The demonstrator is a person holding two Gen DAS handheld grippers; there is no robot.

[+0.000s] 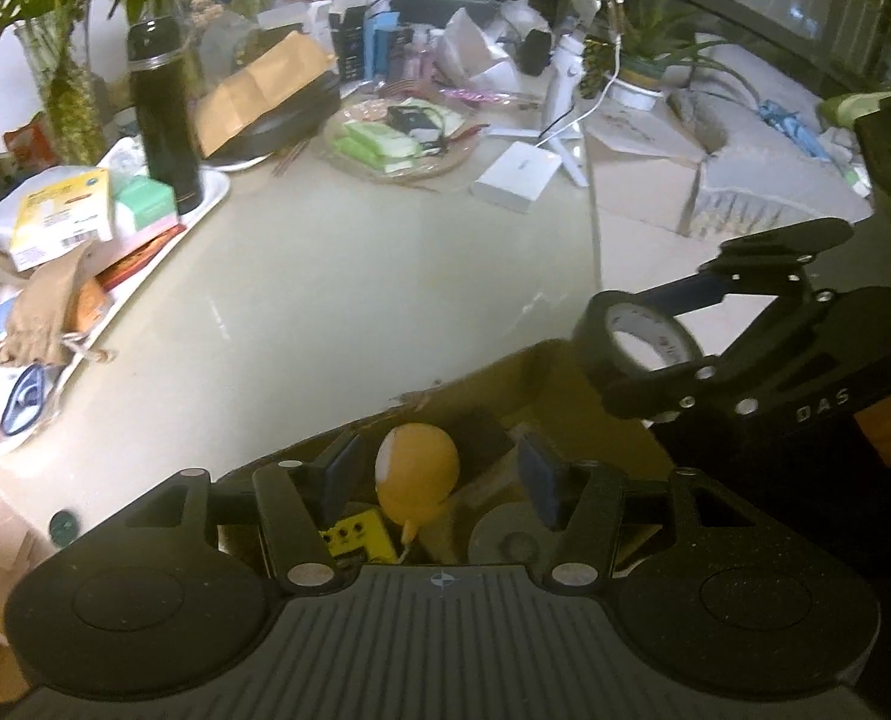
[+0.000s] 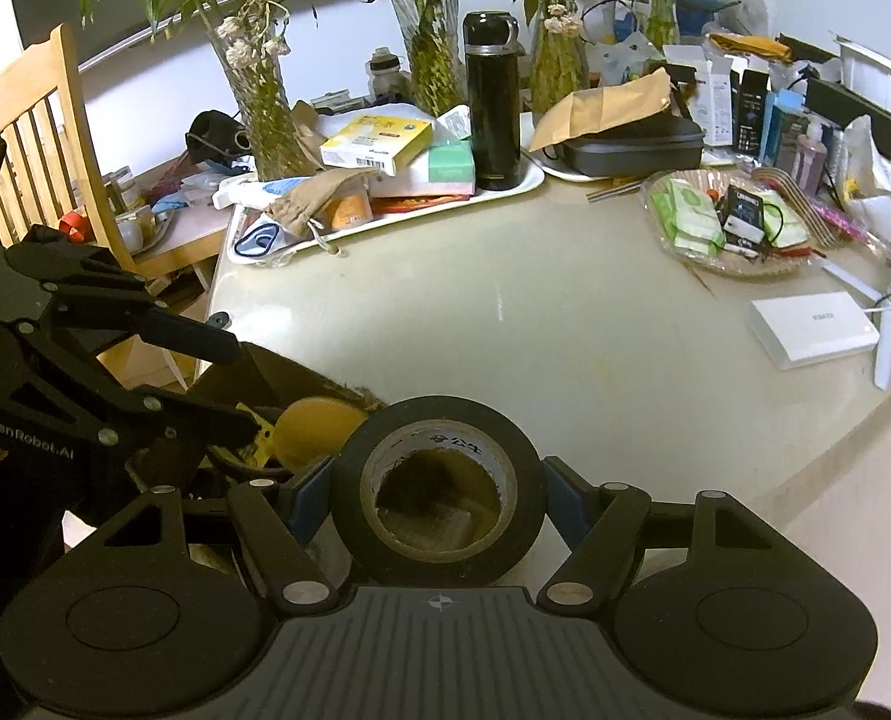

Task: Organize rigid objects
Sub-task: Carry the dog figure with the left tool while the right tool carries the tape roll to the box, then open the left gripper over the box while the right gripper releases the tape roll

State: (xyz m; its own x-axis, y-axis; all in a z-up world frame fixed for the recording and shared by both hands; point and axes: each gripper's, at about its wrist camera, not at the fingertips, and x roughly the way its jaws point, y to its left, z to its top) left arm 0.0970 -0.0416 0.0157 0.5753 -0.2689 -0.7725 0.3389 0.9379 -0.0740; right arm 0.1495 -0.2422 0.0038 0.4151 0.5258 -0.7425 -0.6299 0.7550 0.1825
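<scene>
My right gripper is shut on a black tape roll, held just above the near table edge; the roll also shows in the left wrist view. My left gripper is open over a brown cardboard box at the table's near edge. A yellow rubber bulb lies in the box between the left fingers, apart from both pads. A small yellow device and a grey disc lie beside it. The bulb and box show left of the tape.
A round beige table holds a white tray with boxes and a black flask, a glass plate of packets, a white box, and vases of plants. A wooden chair stands at left.
</scene>
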